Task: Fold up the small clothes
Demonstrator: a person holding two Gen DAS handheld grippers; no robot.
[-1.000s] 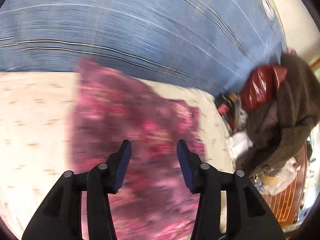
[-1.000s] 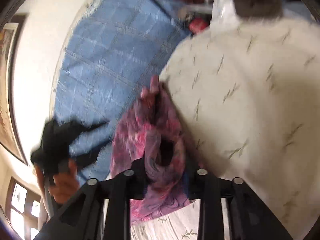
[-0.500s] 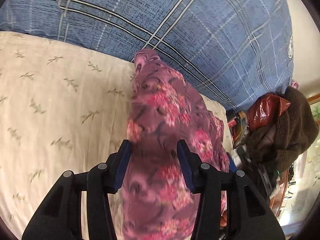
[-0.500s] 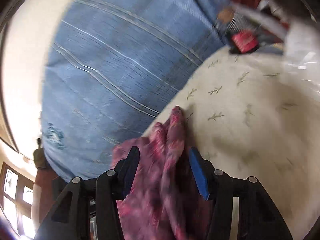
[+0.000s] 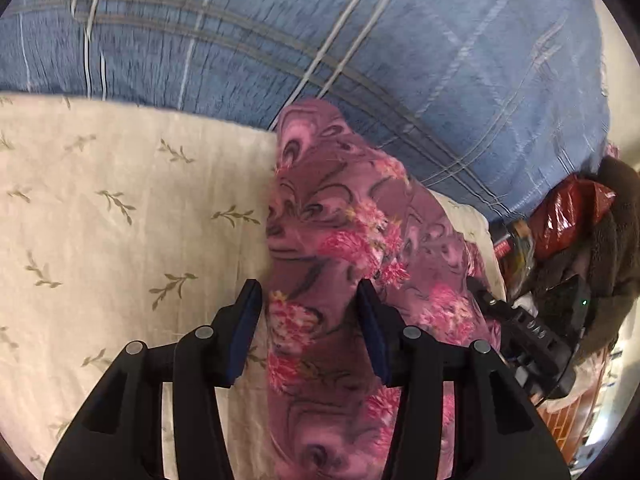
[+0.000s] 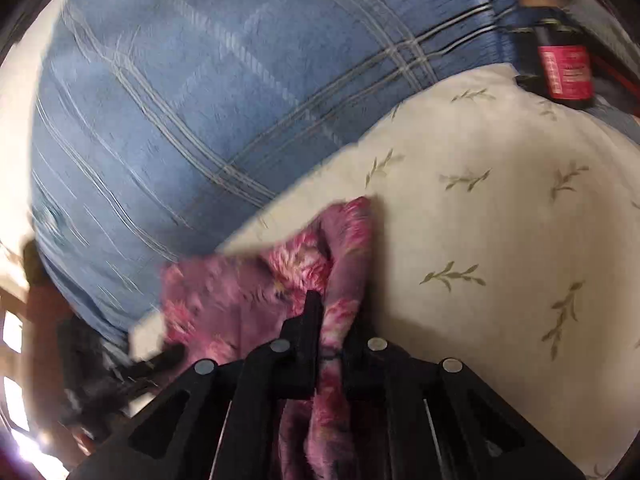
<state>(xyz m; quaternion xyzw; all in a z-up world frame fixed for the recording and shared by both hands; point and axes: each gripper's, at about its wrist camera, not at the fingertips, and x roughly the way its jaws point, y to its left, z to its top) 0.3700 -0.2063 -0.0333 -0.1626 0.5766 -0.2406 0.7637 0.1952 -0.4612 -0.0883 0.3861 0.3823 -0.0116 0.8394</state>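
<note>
We see a cream sheet with a leaf print (image 5: 120, 208) lying against a blue plaid cover (image 5: 360, 32), a pale wall (image 6: 20, 92) beyond, bright window panes (image 6: 12, 332) at left, and brown fleece (image 5: 616, 220) among clutter.

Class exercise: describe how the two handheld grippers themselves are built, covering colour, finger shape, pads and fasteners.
The left gripper is matte black plastic with angular, cut-out fingers, dark blue pads inside, and round silver pivot pins. The right gripper is the same black build with silver pins; its pads are hidden.
</note>
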